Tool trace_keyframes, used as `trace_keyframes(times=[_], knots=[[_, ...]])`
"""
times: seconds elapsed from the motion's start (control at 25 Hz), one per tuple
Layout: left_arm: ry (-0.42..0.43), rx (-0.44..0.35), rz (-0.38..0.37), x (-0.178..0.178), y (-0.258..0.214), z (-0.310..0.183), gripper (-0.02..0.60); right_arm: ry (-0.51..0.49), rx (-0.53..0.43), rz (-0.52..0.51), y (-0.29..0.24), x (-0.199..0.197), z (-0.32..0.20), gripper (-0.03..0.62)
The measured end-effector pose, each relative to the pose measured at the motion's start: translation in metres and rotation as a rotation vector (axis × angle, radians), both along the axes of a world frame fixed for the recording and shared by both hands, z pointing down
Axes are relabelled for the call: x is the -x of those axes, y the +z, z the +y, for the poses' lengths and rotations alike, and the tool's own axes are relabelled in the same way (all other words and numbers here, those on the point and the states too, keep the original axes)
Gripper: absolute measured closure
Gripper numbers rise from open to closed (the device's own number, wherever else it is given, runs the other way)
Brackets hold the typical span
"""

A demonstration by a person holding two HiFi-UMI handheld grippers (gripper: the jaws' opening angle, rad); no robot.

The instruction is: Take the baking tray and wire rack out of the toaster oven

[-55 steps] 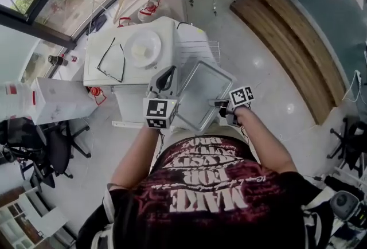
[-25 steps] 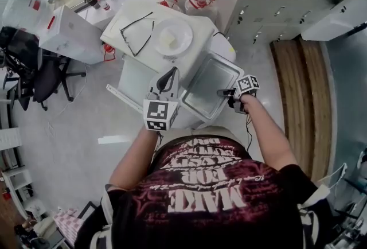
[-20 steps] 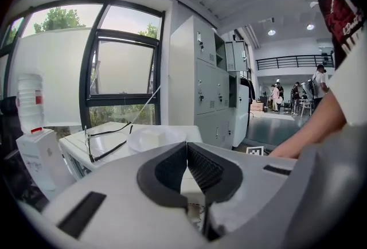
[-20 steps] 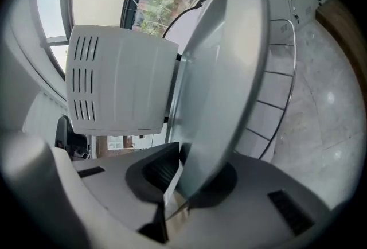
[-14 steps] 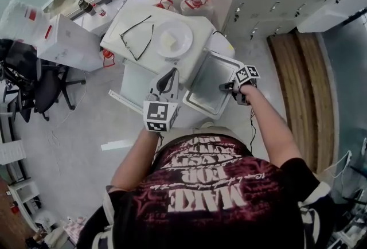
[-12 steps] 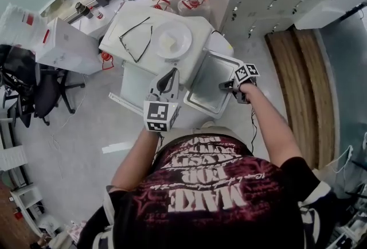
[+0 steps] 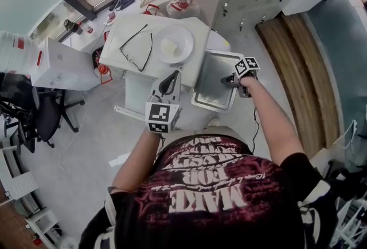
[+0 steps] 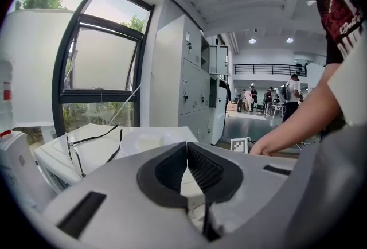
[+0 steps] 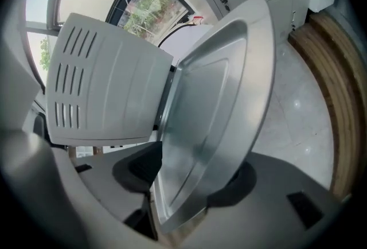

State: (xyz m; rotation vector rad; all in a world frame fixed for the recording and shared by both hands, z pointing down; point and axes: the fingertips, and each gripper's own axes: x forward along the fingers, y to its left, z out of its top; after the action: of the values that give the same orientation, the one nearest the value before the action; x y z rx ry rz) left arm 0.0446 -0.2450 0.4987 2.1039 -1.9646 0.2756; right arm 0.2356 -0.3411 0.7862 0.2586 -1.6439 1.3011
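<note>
Head view has the only writing I can actually read. The person's dark red shirt has big ornate white print that shows upside down from up there. I can pick out MAKE and FOR, and the rest is too curly to read. The cube on each gripper just has black-and-white square markers, no letters. Over on the left there's a white box with a red label, way too small to read.

The baking tray is out of the oven. It lies hollow side up, just beside the white toaster oven on the picture's right. A white plate and a looped black cord sit on top of the oven. The tray's long axis runs away from the person, with the far end leaning a little to the right. I can't tell what it's resting on.

The right gripper is at the tray's right-hand rim. In the right gripper view the rim stands between the jaws, which have just been opening, and the pads no longer pinch the metal. The oven's vented side panel sits just left of the tray there.

The left gripper has its jaws closed tip to tip on nothing. It's in front of the oven, near the tray's left edge but not touching it.
</note>
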Motion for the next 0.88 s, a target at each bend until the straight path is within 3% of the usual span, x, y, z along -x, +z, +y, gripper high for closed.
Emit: trace_keyframes(times=[0.16,0.44,0.68,0.88], knots=[[0.047,-0.001,0.004,0.003,-0.005,0.002,0.574,-0.085,-0.126,0.161,0.014,-0.01,-0.004,0.309],[0.102,0.013,0.013,0.01,-0.004,0.005,0.574,-0.066,-0.306,0.29,0.026,-0.02,-0.007,0.236],[0.152,0.027,-0.002,0.011,-0.005,0.006,0.574,-0.044,-0.436,0.325,0.033,-0.033,-0.011,0.18],[0.162,0.038,0.0,0.017,-0.003,0.011,0.574,0.007,-0.486,0.267,0.032,-0.035,-0.007,0.152]])
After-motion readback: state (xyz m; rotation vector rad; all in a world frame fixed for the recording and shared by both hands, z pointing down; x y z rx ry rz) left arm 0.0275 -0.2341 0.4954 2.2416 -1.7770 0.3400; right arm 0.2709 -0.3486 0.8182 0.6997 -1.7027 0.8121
